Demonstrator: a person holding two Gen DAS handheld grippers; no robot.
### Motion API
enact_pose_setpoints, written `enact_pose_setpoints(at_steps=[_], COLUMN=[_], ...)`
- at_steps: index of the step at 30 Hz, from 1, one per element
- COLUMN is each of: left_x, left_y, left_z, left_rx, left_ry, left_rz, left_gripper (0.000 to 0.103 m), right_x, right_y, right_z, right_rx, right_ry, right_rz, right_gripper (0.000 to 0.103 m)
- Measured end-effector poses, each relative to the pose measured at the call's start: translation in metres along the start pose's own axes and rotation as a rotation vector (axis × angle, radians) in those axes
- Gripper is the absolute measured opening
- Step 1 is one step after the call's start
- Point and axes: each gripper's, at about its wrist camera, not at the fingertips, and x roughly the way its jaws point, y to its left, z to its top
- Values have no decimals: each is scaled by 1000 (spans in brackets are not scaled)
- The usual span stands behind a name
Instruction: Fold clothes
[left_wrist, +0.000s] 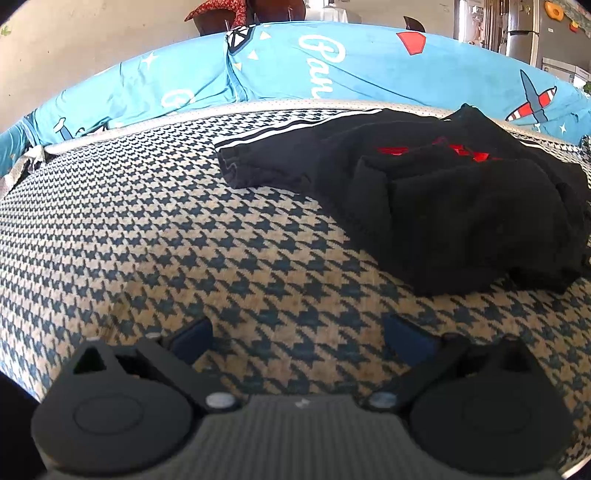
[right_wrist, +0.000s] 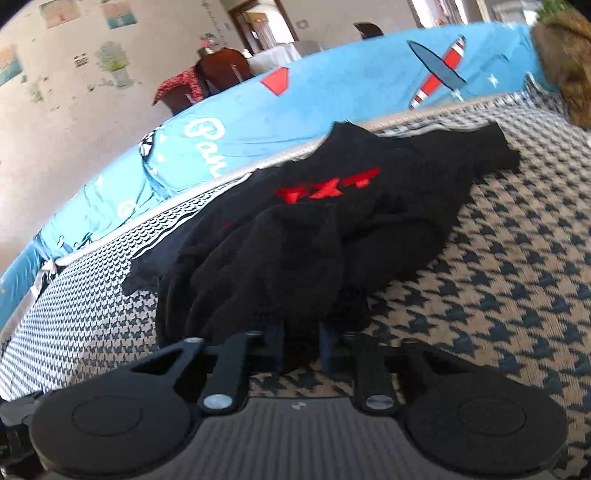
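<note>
A crumpled black garment (left_wrist: 443, 206) with red marks and a white-striped sleeve lies on the houndstooth cover (left_wrist: 184, 229). In the left wrist view it sits ahead and to the right of my left gripper (left_wrist: 299, 339). That gripper stands open over bare cover with nothing between its fingers. In the right wrist view the same black garment (right_wrist: 314, 236) fills the middle. My right gripper (right_wrist: 301, 345) is at the garment's near edge, its fingers drawn close with a fold of black cloth pinched between them.
A blue printed sheet (left_wrist: 332, 62) runs along the far edge of the cover, also seen as a blue band (right_wrist: 332, 99) in the right wrist view. A brown furry object (right_wrist: 569, 66) sits at the far right. Chairs and a wall stand beyond.
</note>
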Motion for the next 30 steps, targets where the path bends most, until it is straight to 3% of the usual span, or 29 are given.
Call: enact_pose_setpoints(at_steps=[13,15,19,21,26,30], left_x=[-5,-5,-8,-9,-12,-13], left_y=[37,39,41,41,41,41], left_z=[3,3,3,3,5,5], left_rx=[-103,-110,-113,-113,-123,-128], left_ry=[-3,-4,-12,-15,-23,-29], left_rz=[55,55,55,55,44,44], left_gripper=[103,103,103,103,103,103], right_x=[-88,-95,-98,-99,-100,-98], right_y=[35,39,49,50,62,72], right_z=[9,11,12,11,0,-17], right_rx=[-25,-26,-89,-94,-159,-226], right_ry=[-170,-205,-262,-264,-219,-153], right_rz=[273,248,55,15,54,147], right_gripper=[7,7,8,8,8,8])
